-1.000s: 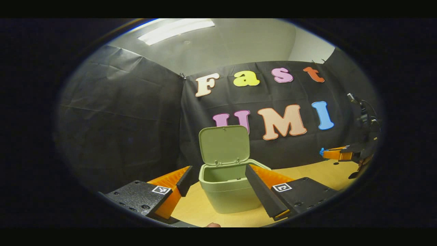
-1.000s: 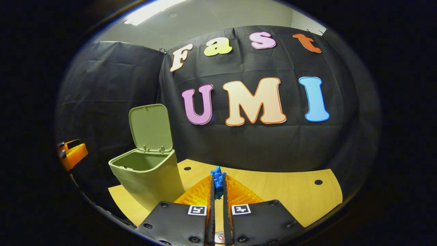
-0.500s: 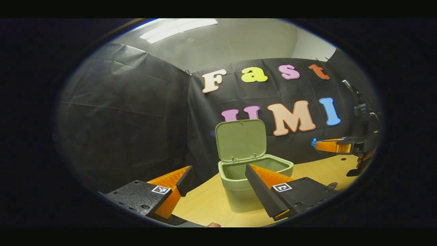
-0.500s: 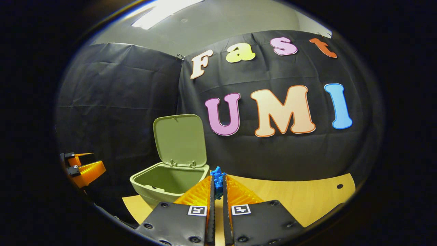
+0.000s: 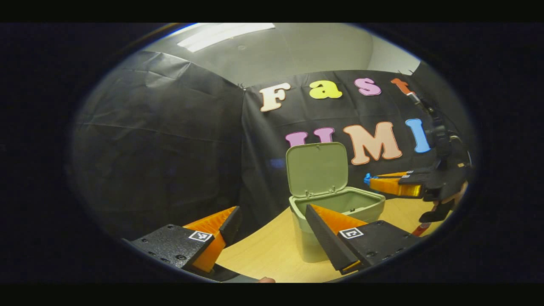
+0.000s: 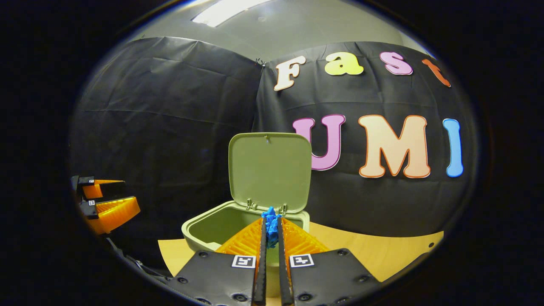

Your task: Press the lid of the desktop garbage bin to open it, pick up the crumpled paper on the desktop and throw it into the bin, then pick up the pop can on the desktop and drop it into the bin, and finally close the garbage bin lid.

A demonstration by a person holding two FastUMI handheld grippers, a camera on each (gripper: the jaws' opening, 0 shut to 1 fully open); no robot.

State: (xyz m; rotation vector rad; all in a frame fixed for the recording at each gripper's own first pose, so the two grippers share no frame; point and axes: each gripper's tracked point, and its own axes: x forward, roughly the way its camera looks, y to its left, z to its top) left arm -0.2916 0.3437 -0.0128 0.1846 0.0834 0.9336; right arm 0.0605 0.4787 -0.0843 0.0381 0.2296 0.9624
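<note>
On the wooden surface [image 6: 374, 250] the bin [image 6: 204, 225] stands open. The right gripper [image 6: 270, 221] — fingers pinching crumpled paper [image 6: 270, 219] — has swung over its rim, ready to drop; left gripper [image 5: 272, 225] fingers spread, empty.

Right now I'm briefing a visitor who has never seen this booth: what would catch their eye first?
The green bin standing on the wooden table with its lid raised upright. Next, the right gripper, its jaws clamped on a scrap of blue crumpled paper at the bin's rim. The left gripper waits open, short of the bin.
</note>
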